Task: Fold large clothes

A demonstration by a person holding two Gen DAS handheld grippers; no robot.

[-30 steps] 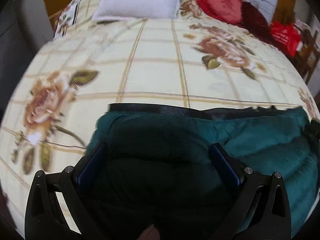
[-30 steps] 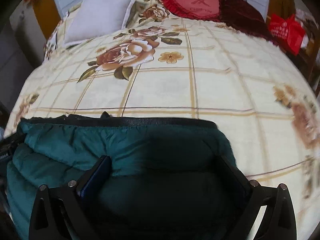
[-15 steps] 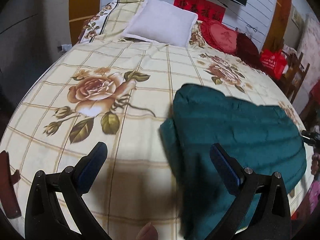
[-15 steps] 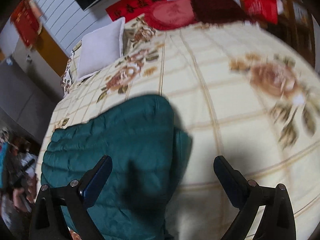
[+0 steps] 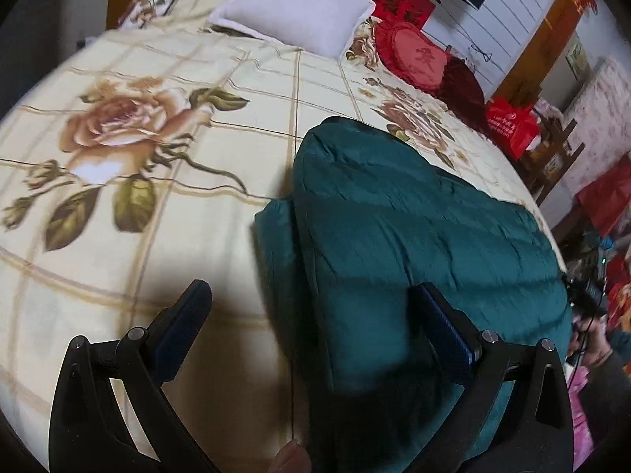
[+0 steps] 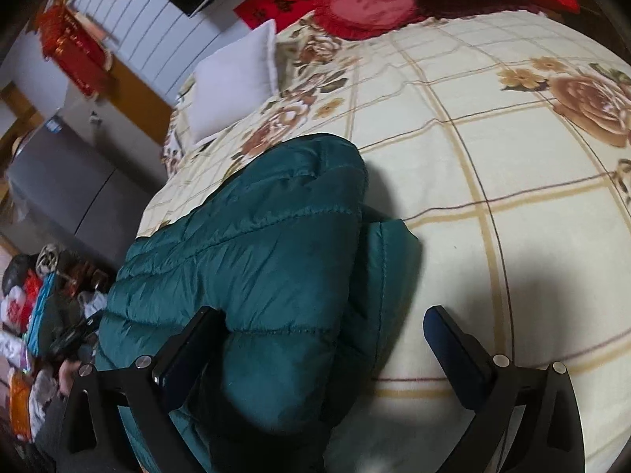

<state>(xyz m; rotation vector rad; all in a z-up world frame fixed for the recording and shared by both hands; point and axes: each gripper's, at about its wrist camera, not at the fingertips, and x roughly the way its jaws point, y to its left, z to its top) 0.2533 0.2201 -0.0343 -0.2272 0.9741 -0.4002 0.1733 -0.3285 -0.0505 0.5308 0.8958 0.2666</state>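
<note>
A dark green quilted puffer jacket (image 5: 414,244) lies folded in layers on the bed; it also shows in the right wrist view (image 6: 260,260). My left gripper (image 5: 311,307) is open and empty, held above the jacket's left edge. My right gripper (image 6: 323,331) is open and empty, held above the jacket's right edge. Neither gripper touches the jacket.
The bed has a cream floral bedspread (image 5: 157,157). A white pillow (image 5: 295,12) and red heart cushion (image 5: 414,55) lie at the headboard end. A red bag (image 5: 510,124) and chair stand beside the bed. Clutter lies on the floor (image 6: 35,315).
Both grippers let go of the jacket's edge, lifted and drew back to its two sides. The jacket now lies folded over, its black hem no longer showing.
</note>
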